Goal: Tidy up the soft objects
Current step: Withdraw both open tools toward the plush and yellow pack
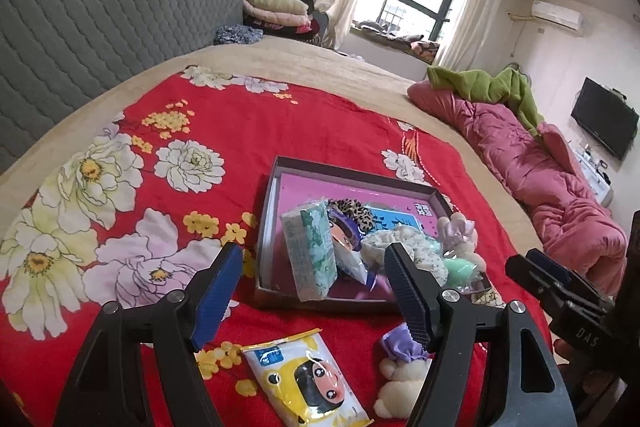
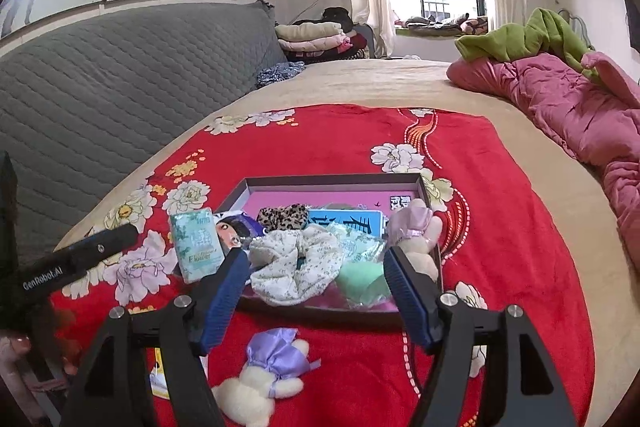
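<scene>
Left wrist view first, from left to right: the left gripper point(image 1: 316, 291) hangs over the red floral blanket point(image 1: 168, 155) with its blue-padded fingers point(image 1: 218, 291) spread wide and nothing between them; below them lies a yellow wet-wipe pack point(image 1: 306, 379) printed with a cartoon face, flat on the blanket, its long axis running from near the camera up and to the left; just to its right a cream plush bunny point(image 1: 400, 383) in a lilac satin dress lies on its side, head toward the camera; beyond both sits the shallow dark box point(image 1: 352, 173) with a pink floor (already crowded); a green-patterned tissue pack point(image 1: 312, 251) stands on edge at its left, leaning, its long side running toward the camera; a leopard scrunchie point(image 1: 354, 213), a white floral scrunchie point(image 1: 408, 247) and a mint sponge point(image 1: 462, 269) fill the right part.

Right wrist view: the right gripper point(image 2: 316, 291) is likewise splayed and empty, just short of the box's near wall; a second bunny point(image 2: 416, 231) in pale pink leans in the box's right corner.
</scene>
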Demonstrator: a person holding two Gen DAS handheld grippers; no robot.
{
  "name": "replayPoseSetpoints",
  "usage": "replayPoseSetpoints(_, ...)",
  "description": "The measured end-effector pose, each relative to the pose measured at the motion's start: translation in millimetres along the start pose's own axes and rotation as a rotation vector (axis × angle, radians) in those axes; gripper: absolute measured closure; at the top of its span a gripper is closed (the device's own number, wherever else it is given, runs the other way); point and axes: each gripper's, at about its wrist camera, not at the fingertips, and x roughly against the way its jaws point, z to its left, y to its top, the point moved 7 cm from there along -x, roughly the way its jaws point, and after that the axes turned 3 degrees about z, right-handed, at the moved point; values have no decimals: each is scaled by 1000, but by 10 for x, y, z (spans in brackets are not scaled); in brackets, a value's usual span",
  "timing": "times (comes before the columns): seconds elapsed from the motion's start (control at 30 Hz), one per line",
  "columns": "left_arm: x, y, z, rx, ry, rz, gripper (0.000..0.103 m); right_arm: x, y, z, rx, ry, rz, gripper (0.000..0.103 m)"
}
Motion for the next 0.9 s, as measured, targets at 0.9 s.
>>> replayPoseSetpoints(0.9, 142, -457, -55, -37, 64, 144, 28, 89, -425, 328, 36, 66, 90, 31)
